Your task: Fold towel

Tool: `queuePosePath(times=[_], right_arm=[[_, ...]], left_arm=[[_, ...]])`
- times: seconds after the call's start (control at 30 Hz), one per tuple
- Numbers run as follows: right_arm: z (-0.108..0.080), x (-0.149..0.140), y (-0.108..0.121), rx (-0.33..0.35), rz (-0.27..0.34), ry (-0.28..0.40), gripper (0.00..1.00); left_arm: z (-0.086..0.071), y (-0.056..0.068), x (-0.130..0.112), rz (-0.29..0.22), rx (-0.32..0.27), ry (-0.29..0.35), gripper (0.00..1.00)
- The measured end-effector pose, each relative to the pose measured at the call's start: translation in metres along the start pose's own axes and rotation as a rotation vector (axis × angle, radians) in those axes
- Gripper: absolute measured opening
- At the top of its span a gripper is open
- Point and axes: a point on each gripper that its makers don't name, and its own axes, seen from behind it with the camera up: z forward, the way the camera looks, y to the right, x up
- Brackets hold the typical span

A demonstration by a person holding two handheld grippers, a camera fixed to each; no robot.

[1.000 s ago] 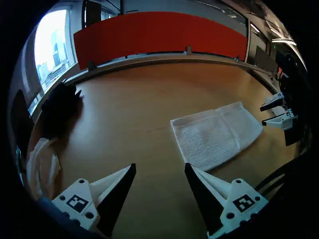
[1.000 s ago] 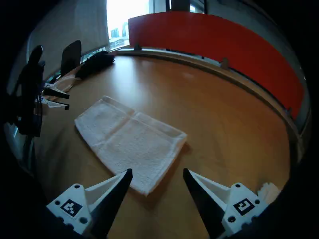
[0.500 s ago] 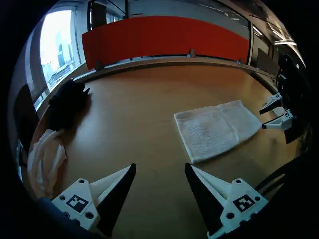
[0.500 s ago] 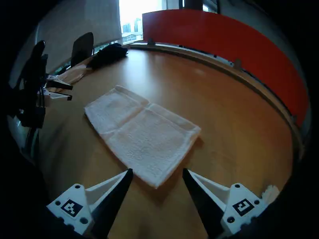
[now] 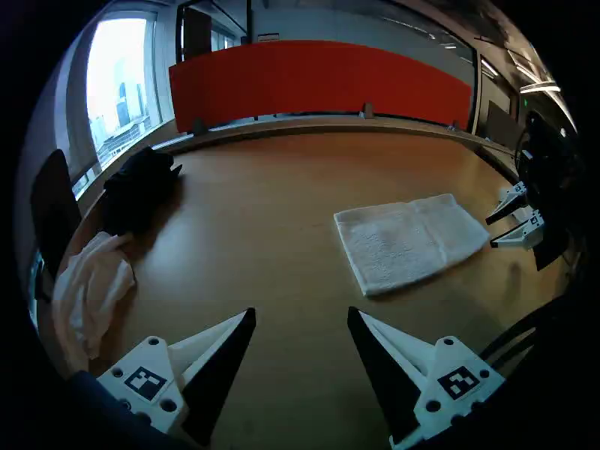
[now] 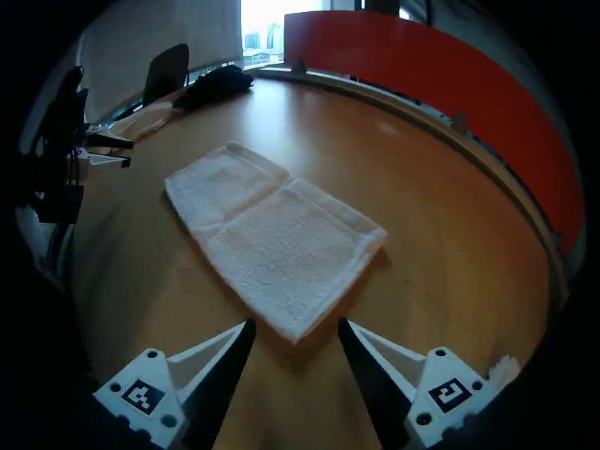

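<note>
A white folded towel (image 5: pixel 409 241) (image 6: pixel 274 232) lies flat on the wooden table (image 5: pixel 262 217) (image 6: pixel 442 225). In the left gripper view my left gripper (image 5: pixel 300 322) stands open over bare wood, well short of the towel's near corner. The right gripper (image 5: pixel 499 225) shows at the far right just beyond the towel, open. In the right gripper view my right gripper (image 6: pixel 292 334) is open, its fingertips either side of the towel's near corner, holding nothing. The left gripper (image 6: pixel 120 150) appears at the far left, past the towel.
A black bundle (image 5: pixel 139 187) (image 6: pixel 217 81) and a pale crumpled cloth (image 5: pixel 90 281) (image 6: pixel 146 120) lie at the table's window side. A red partition (image 5: pixel 322 79) (image 6: pixel 450 67) runs along the far edge. A dark chair back (image 6: pixel 166 69) stands by the window.
The left gripper has drawn back from the towel, which now looks smaller and farther. The right gripper has come closer, its fingertips now flanking the towel's near corner, and its fingers narrowed slightly.
</note>
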Motion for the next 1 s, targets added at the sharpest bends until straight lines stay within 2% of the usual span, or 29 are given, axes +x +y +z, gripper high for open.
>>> queuePosePath(times=[0.1,0.3,0.47,0.77,1.0], right_arm=[[0.000,-0.001,-0.002,0.012,-0.010,-0.013,0.78],[0.001,-0.006,-0.006,0.031,-0.039,-0.041,0.76],[0.002,-0.008,-0.006,0.036,-0.045,-0.059,0.61],[0.001,-0.009,-0.005,0.046,-0.040,-0.065,0.43],[0.003,-0.012,-0.004,0.046,-0.031,-0.069,0.19]], left_arm=[[-0.004,-0.002,-0.002,-0.004,0.007,0.010,0.91],[-0.011,-0.003,-0.006,-0.016,0.012,0.025,0.91],[-0.017,-0.004,-0.014,-0.029,0.015,0.020,0.91],[-0.026,-0.008,-0.022,-0.034,0.020,0.013,0.90],[-0.029,-0.009,-0.023,-0.036,0.019,0.014,0.91]])
